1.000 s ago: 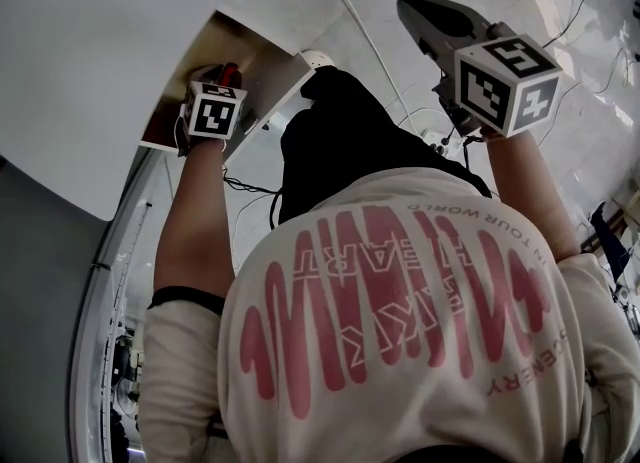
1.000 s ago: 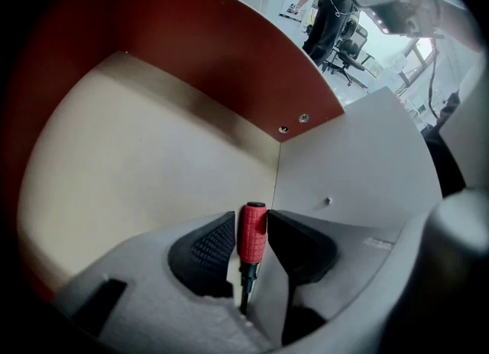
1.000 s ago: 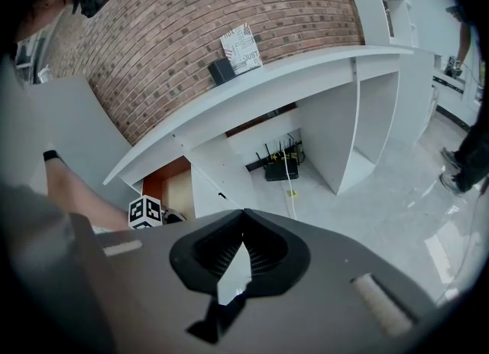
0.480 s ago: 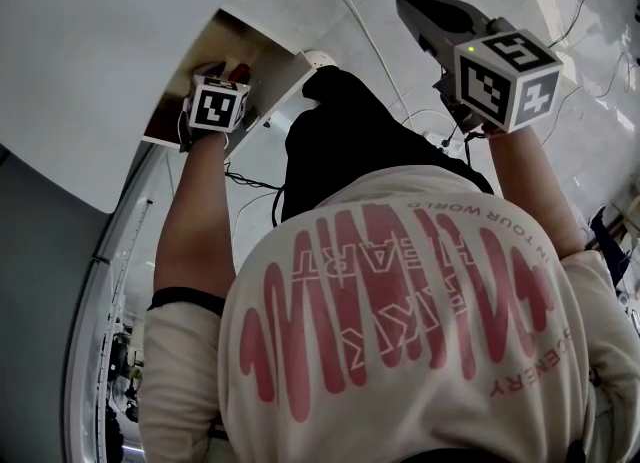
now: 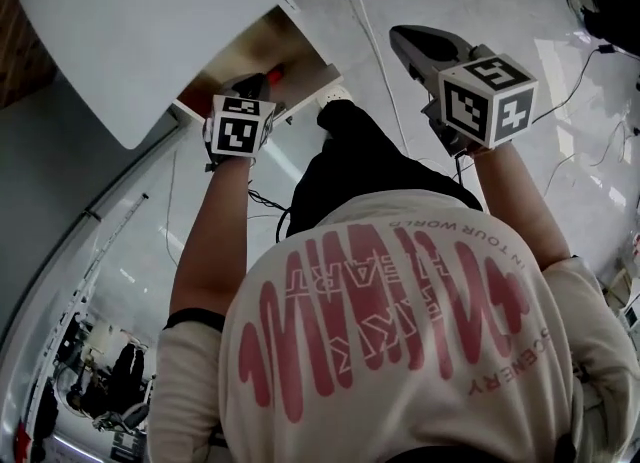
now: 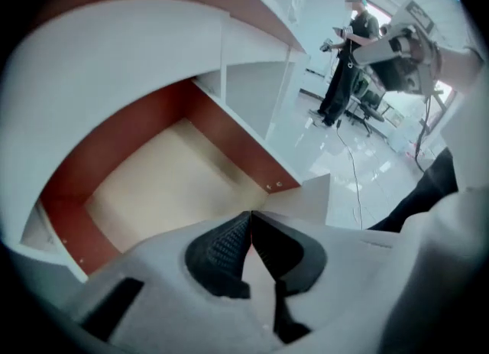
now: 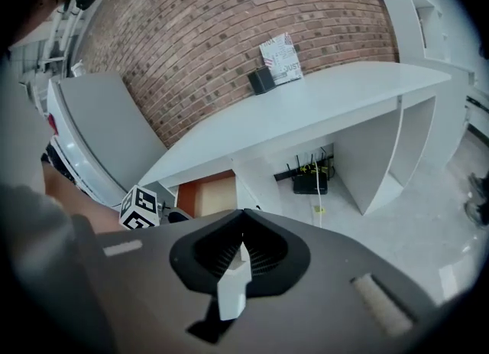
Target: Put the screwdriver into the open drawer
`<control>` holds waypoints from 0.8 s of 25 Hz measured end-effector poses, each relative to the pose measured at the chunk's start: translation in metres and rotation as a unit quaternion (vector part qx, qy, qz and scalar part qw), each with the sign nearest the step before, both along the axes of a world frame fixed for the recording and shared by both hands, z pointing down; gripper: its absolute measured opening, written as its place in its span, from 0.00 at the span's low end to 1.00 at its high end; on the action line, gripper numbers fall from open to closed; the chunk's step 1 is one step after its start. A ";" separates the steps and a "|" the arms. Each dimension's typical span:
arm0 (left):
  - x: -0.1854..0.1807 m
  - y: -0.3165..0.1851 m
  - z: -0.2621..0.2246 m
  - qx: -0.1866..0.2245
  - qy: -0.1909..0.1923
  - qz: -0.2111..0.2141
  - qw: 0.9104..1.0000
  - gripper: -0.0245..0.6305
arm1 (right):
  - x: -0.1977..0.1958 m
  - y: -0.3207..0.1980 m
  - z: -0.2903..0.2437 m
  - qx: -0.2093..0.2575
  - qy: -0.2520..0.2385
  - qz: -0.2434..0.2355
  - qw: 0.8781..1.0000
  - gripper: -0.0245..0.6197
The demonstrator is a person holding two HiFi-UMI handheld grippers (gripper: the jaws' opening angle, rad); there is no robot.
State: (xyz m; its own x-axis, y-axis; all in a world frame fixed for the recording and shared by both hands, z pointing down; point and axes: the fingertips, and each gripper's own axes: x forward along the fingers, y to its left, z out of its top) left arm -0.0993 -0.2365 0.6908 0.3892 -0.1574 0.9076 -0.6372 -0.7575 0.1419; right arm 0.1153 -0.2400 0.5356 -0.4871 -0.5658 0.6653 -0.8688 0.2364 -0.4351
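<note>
The open drawer (image 5: 300,43) juts from under the white desk; its pale bottom and red-brown walls (image 6: 229,134) show in the left gripper view, where no tool is visible. In the head view a small red piece (image 5: 272,74), apparently the screwdriver's handle, lies at the drawer's front, just right of my left gripper (image 5: 248,89). The left gripper (image 6: 250,215) hangs above the drawer with its jaws closing, pads together and nothing between them. My right gripper (image 5: 398,33) is raised over the floor to the right. In its own view the right gripper (image 7: 243,211) is shut and empty.
The white desk top (image 7: 306,100) runs along a brick wall (image 7: 229,24) and bears a small black box (image 7: 262,80). A router (image 7: 309,182) sits under the desk. Cables (image 5: 375,61) trail over the glossy floor. A person (image 6: 344,62) stands far off.
The left gripper has lifted up out of the drawer, and the red handle now shows beyond it. The right gripper has shifted a little and risen. The head view has swung.
</note>
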 end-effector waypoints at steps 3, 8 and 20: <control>-0.001 0.009 -0.043 0.019 0.048 -0.053 0.997 0.04 | -0.025 0.003 -0.025 0.020 -0.004 -0.023 1.000 0.05; -0.013 0.040 -0.123 0.041 0.142 -0.167 0.975 0.04 | -0.065 0.028 -0.075 0.053 -0.007 -0.058 0.997 0.05; -0.071 0.192 -0.368 0.192 0.289 -0.247 0.905 0.04 | -0.156 0.178 -0.277 0.194 -0.061 -0.079 0.976 0.05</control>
State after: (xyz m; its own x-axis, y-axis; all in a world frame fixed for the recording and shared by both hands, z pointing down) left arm -0.1701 -0.0442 0.3224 0.5784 -0.7018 0.4158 -0.8142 -0.4655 0.3469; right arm -0.0407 -0.0617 0.2582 -0.6515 -0.6745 0.3472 -0.7549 0.5312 -0.3847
